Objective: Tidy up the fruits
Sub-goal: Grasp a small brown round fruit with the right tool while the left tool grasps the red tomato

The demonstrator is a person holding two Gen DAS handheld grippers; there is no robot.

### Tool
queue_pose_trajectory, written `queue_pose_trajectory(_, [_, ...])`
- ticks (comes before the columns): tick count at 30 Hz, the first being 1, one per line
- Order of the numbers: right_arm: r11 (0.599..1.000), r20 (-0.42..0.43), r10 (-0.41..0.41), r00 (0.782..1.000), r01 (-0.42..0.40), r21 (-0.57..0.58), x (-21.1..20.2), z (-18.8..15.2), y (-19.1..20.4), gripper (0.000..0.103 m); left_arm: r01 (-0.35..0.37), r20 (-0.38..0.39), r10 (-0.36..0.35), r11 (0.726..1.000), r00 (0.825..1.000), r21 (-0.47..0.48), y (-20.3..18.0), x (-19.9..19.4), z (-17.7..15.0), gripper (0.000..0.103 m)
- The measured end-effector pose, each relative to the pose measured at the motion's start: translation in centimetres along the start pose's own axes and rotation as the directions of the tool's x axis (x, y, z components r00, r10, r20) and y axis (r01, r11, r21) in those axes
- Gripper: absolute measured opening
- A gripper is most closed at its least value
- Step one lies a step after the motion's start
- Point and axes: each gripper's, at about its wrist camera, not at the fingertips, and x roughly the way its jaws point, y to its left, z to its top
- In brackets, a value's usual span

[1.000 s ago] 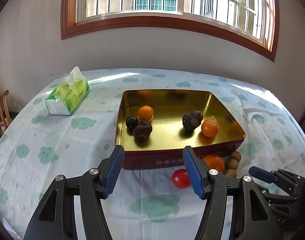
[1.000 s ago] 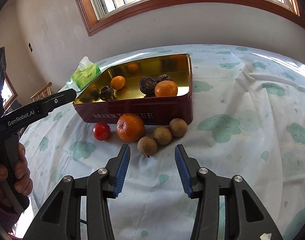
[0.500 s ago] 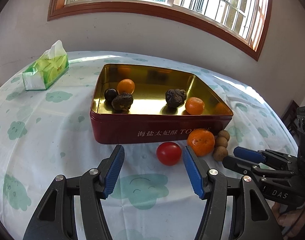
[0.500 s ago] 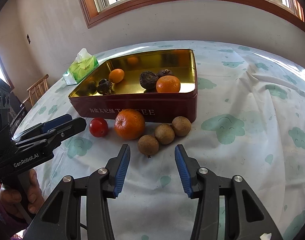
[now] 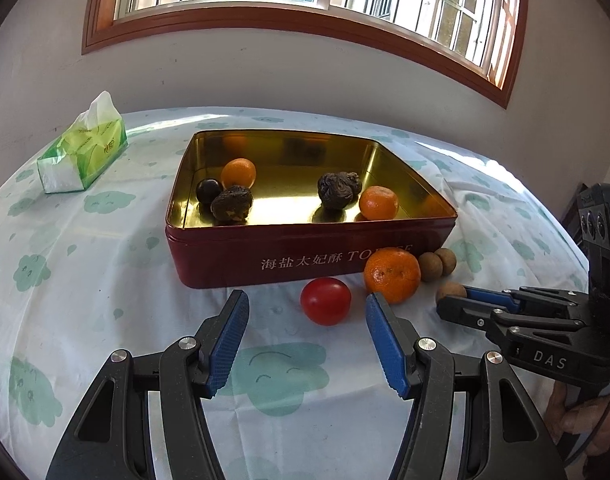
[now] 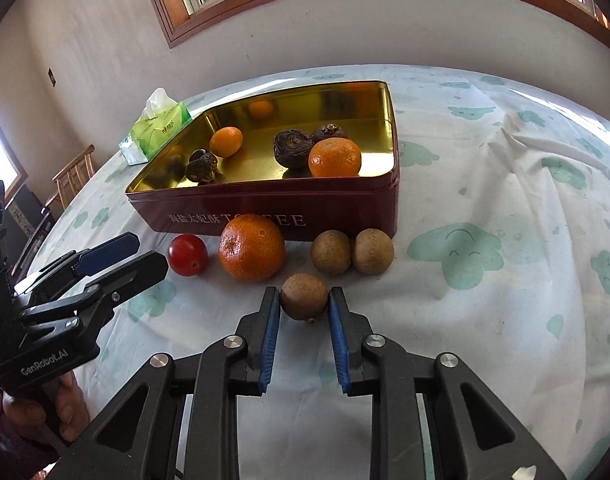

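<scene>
A red tin (image 5: pixel 305 258) with a gold inside holds two small oranges and several dark wrinkled fruits. In front of it on the cloth lie a red tomato (image 5: pixel 326 301), a big orange (image 5: pixel 392 275) and two brown longans (image 6: pixel 331 251). A third longan (image 6: pixel 303 299) rests on the cloth between the blue pads of my right gripper (image 6: pixel 303 293). Those jaws are closing and both pads touch its sides. My left gripper (image 5: pixel 307 302) is open, low over the cloth, with the tomato just beyond its fingertips, nearer the right finger.
A green tissue pack (image 5: pixel 85 156) sits at the table's far left. A wooden chair (image 6: pixel 73 172) stands beyond the left edge. A hand (image 6: pixel 69 404) holds the left gripper's handle. The flowered cloth stretches bare to the right of the tin.
My right gripper's jaws have come together onto the nearest longan. The left gripper has dropped lower and nearer the tomato, its jaws as wide as before.
</scene>
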Motion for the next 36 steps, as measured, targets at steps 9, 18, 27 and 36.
queue_pose_trajectory(9, [0.999, 0.0, -0.026, 1.0, 0.026, -0.03, -3.8, -3.5, -1.8, 0.022, 0.004, -0.069, 0.002, 0.996, 0.998, 0.086, -1.5, 1.4, 0.9, 0.061])
queue_pose_trajectory(18, [0.999, 0.0, -0.028, 1.0, 0.028, -0.027, -3.1, -2.8, -2.3, 0.022, 0.006, -0.084, 0.011, 0.98, 0.996, 0.198, -1.8, 2.5, 2.4, 0.061])
queue_pose_trajectory(27, [1.0, -0.001, -0.019, 1.0, 0.019, -0.023, -2.8, -2.9, -2.2, 0.023, 0.044, -0.14, -0.005, 0.958, 0.99, 0.282, -2.3, 3.5, 1.6, 0.056])
queue_pose_trajectory(36, [0.999, 0.005, -0.031, 1.0, 0.031, -0.038, -2.7, -2.9, -2.0, 0.023, 0.029, -0.187, 0.006, 0.982, 0.982, 0.186, -1.6, 4.6, 1.6, 0.031])
